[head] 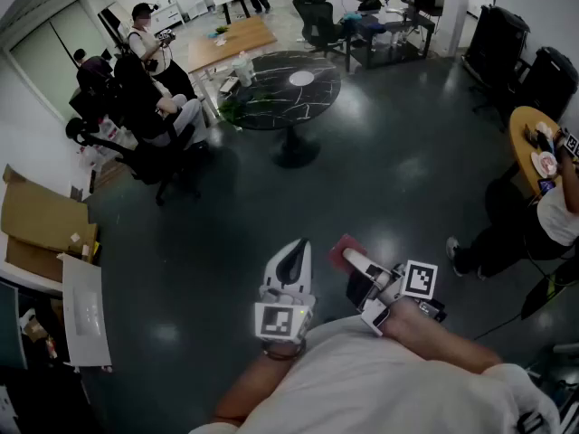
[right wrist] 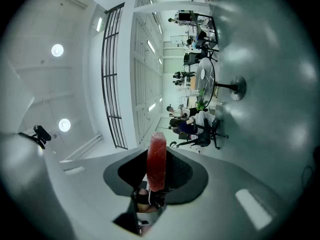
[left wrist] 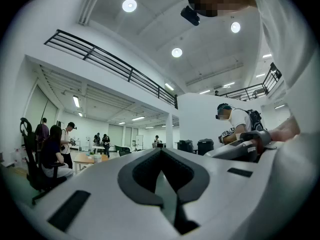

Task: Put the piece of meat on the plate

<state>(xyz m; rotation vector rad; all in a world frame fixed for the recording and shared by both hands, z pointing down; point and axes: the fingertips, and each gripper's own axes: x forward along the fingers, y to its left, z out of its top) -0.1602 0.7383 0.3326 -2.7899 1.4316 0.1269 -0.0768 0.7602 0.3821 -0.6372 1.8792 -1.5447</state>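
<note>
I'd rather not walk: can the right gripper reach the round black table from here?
Probably not. The right gripper, shut on the piece of meat, sits close to the person's body; the round black table stands far off across the floor. Nothing I can see blocks walking there.

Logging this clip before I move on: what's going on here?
A person stands on a dark office floor with a hand-held gripper in each hand. The right hand-held gripper is shut on a red piece of meat and holds it out in mid-air. The left hand-held gripper is shut with nothing between its jaws. No plate shows near either of them, so the meat is not yet set down.
</note>
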